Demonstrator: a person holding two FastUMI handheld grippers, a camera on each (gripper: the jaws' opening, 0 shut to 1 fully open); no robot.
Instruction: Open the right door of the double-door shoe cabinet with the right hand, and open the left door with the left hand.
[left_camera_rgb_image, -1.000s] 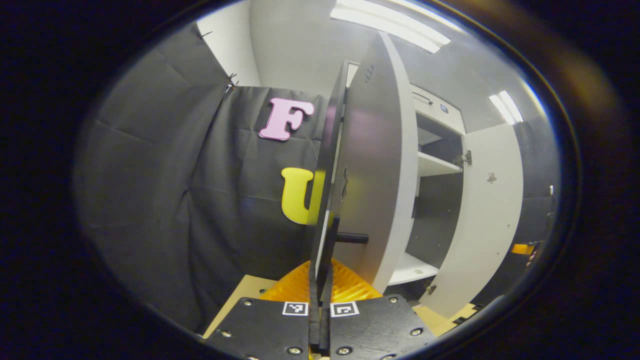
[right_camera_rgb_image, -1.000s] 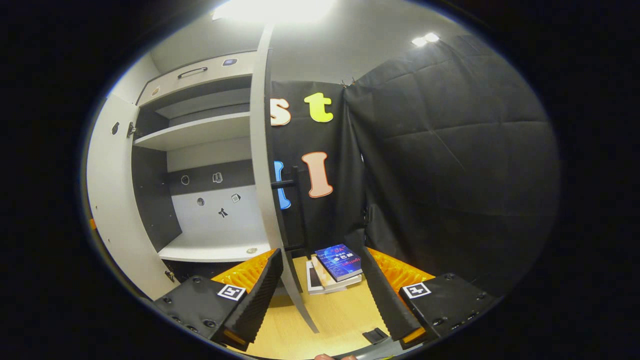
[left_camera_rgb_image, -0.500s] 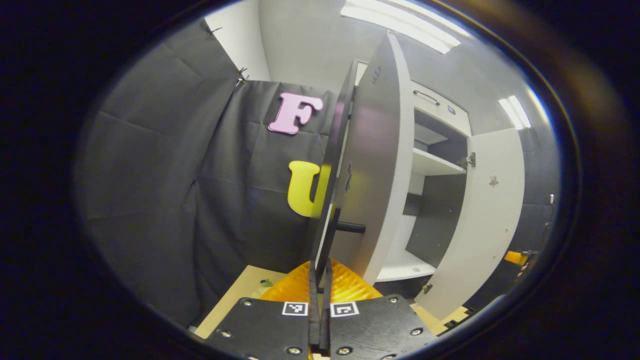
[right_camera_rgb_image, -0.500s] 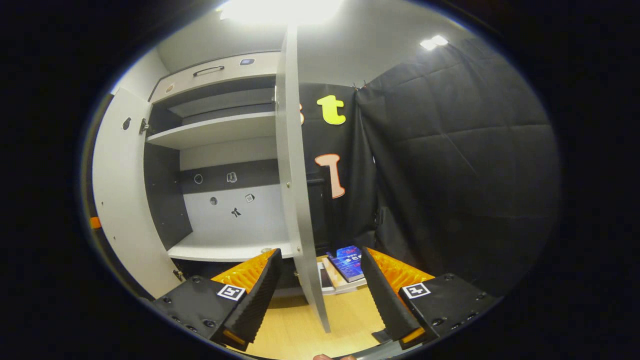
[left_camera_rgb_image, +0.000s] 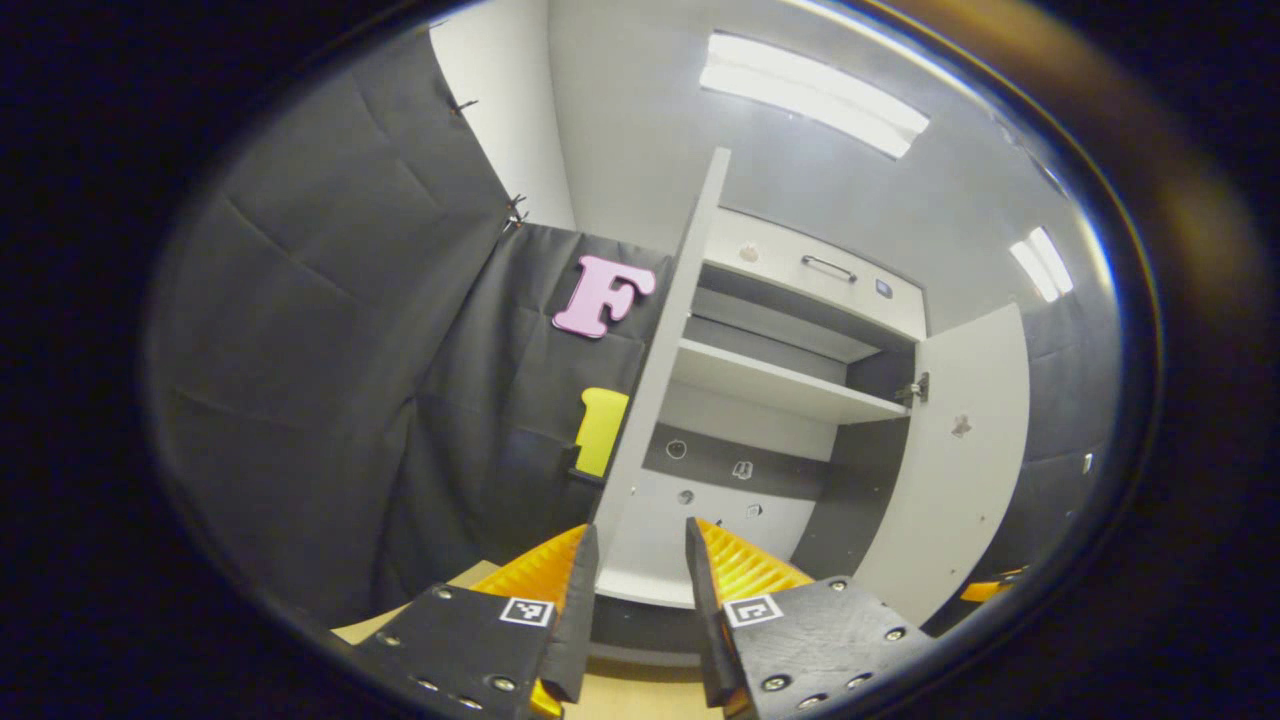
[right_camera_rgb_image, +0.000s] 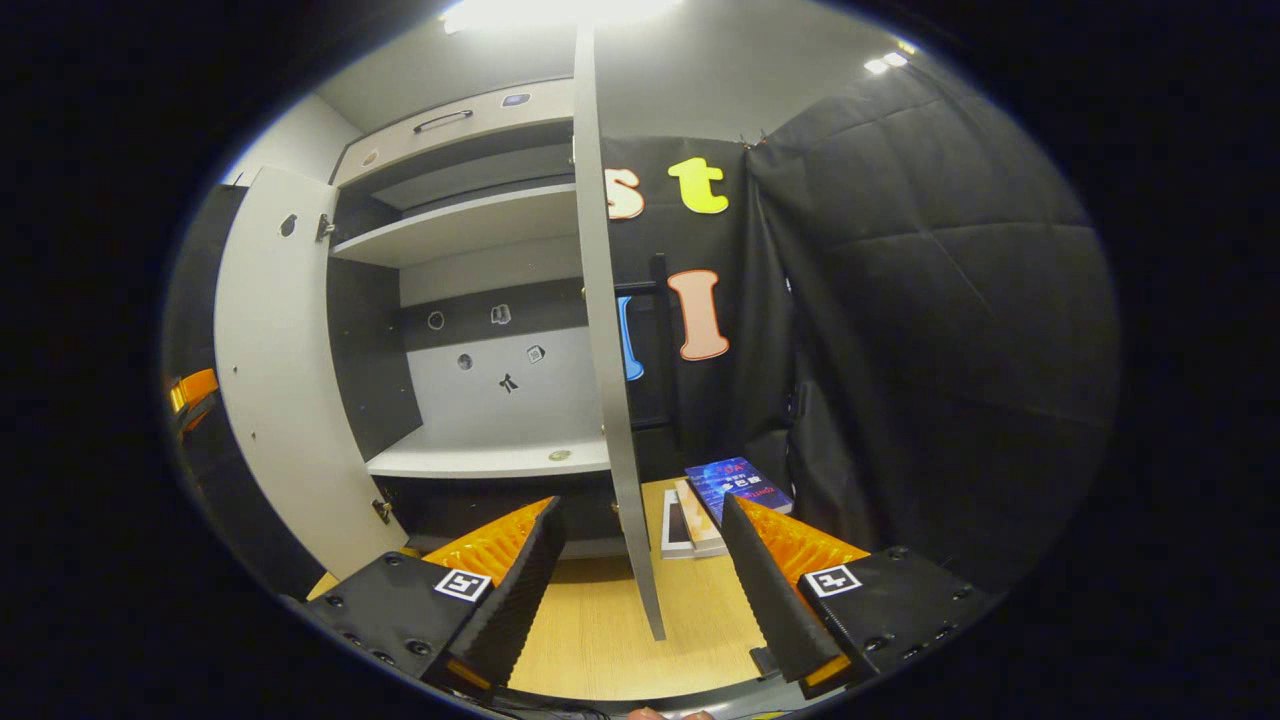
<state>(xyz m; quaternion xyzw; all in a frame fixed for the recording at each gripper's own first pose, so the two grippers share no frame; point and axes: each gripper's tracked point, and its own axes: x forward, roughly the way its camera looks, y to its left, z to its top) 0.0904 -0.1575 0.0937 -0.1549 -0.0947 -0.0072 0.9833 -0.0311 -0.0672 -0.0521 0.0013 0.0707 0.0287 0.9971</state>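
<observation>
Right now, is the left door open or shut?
Open: the left door stands edge-on, shelves exposed beside it.

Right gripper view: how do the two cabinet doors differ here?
The right door shows edge-on as a thin strip, black bar handle beside it; the left door shows its broad inner face. The right door's lower end appears between the right gripper's fingers; the left door stands off to the side. Both are pale and swung open.

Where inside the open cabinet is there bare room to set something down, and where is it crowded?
The lower shelf is bare apart from one small round thing near its front edge; the upper shelf looks bare too. The floor is crowded right of the right door, where books lie stacked.
</observation>
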